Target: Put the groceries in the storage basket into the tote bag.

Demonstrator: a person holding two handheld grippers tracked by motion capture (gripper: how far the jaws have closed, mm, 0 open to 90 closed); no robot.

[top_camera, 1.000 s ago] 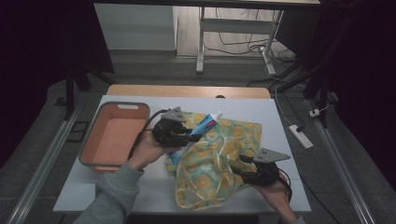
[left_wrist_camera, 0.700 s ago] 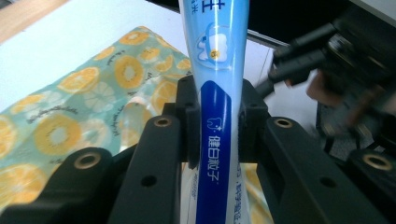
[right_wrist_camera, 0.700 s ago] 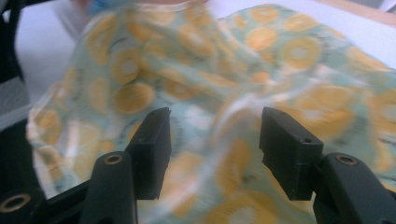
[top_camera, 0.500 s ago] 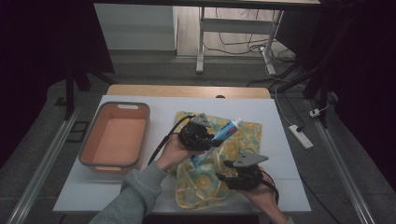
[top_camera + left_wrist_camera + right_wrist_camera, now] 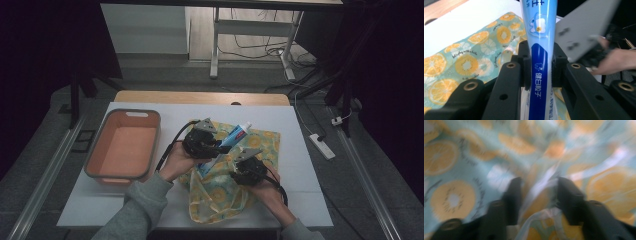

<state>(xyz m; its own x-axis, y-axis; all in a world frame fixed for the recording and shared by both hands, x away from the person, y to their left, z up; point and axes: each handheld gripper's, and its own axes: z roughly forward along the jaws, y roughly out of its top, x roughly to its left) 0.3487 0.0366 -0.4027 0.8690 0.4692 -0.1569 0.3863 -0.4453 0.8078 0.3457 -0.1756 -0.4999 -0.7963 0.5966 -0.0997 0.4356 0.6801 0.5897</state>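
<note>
The left tool point(image 5: 537, 75) has its 2 jaws closed tight on a blue-and-white toothpaste tube point(image 5: 539, 50), gripped across its lower half with the printed body running up and away from the jaws. In the high view that tube point(image 5: 227, 145) slants over the fruit-print cloth bag point(image 5: 220, 187), its white cap end pointing toward the far side of the bag. The angle suggests the tube is being steered into or out of the bag's mouth; which of the 2 I cannot judge.

The right tool point(image 5: 536, 195) sits close over the bag's fabric, with a strip of cloth or handle between its jaws. The jaws stand apart, and with the blur I cannot tell whether they actually pinch the cloth. Probably it is there to hold the bag open or steady for the other hand.

Left of the bag, on the white tabletop point(image 5: 300, 130), stands an orange bin point(image 5: 97, 165), apart from it. The loose folds and handles of the bag, lying beneath the tube, are what could snag it.
</note>
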